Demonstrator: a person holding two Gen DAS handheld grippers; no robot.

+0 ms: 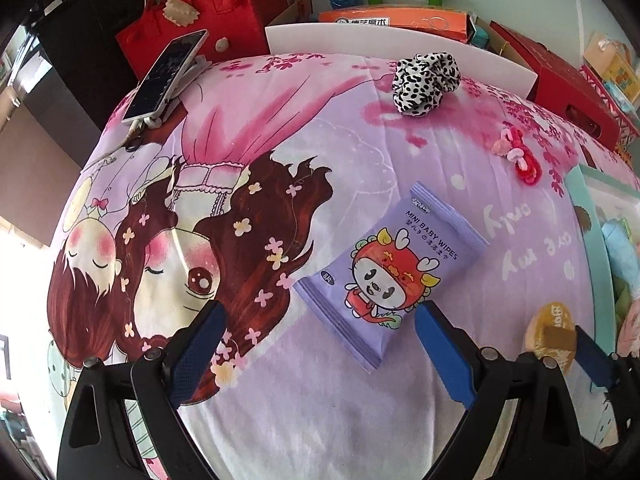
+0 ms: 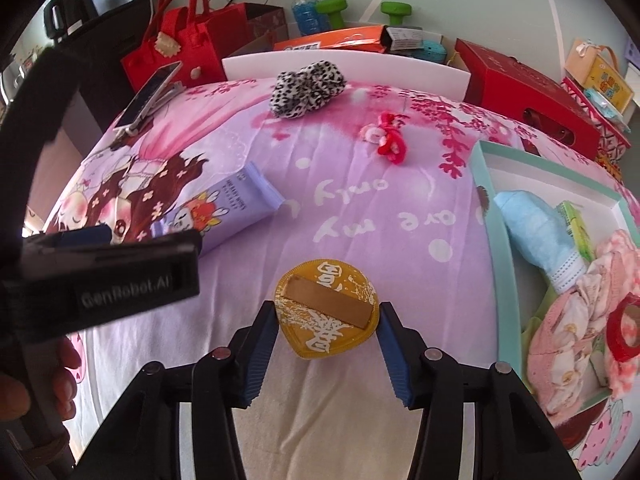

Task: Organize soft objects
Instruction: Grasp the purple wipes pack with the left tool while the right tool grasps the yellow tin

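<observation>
A purple pack of baby wipes [image 1: 390,270] lies on the cartoon bedsheet, just ahead of my left gripper [image 1: 320,312], which is open and empty. The pack shows also in the right wrist view [image 2: 224,216]. A round yellow puff [image 2: 328,312] with a gold strap sits between the fingers of my right gripper [image 2: 328,320]; the jaws touch its sides. A leopard scrunchie [image 1: 424,80] [image 2: 308,88] and a pink-red hair tie [image 1: 518,156] [image 2: 386,136] lie farther back.
A teal-rimmed box [image 2: 496,240] at the right holds a blue towel [image 2: 540,232], pink cloths and a red ring. A phone on a stand [image 1: 164,76], a red bag [image 1: 192,12], red and orange boxes and a white board [image 2: 344,64] line the back.
</observation>
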